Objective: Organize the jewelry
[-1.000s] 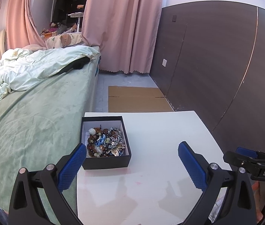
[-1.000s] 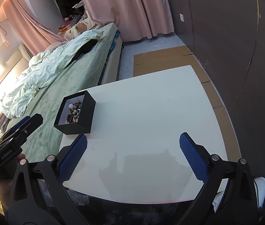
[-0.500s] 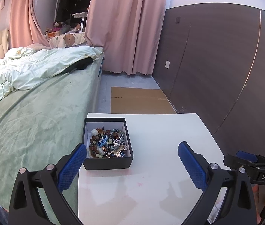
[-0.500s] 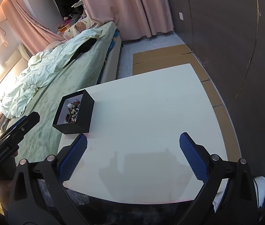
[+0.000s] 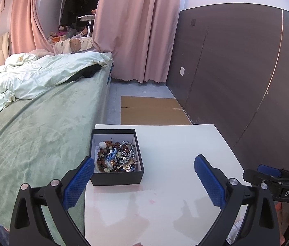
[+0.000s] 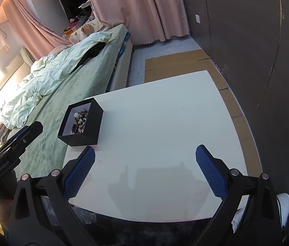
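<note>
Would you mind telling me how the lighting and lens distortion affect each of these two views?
Left wrist view: even daylight, the jewelry in the black box reads sharply, and soft gripper shadows fall on the white table. Right wrist view: a blown-out glare at the upper left washes out the headboard, and the table's edges bow strongly. Both have dark fisheye corners.

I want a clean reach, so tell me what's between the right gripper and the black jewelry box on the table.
Nothing: in the right wrist view only bare white table lies between the open right gripper and the black jewelry box.
</note>
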Available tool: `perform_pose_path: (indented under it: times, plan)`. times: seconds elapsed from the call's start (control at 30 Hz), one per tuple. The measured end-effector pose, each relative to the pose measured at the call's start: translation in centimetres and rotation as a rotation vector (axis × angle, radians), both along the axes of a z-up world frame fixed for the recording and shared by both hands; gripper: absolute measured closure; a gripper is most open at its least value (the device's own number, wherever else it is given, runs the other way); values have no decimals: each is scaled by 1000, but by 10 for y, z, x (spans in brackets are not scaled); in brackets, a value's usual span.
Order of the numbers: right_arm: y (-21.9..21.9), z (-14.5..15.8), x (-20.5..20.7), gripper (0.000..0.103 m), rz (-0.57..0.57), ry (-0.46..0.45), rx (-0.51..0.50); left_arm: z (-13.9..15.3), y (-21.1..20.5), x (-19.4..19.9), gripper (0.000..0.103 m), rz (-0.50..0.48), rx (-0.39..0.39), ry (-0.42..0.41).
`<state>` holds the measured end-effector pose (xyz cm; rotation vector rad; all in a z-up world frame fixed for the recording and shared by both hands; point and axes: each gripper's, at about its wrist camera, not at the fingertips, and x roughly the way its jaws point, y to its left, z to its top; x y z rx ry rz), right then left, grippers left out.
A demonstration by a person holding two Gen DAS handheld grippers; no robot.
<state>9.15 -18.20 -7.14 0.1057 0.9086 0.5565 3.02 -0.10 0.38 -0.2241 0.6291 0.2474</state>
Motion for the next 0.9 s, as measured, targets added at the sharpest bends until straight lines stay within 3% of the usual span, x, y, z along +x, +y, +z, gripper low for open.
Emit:
perform_pose_path:
  times: [0.9]
  plan:
    - [-1, 2, -2, 5, 1, -7, -1, 1, -7, 0, 8, 0, 39, 4]
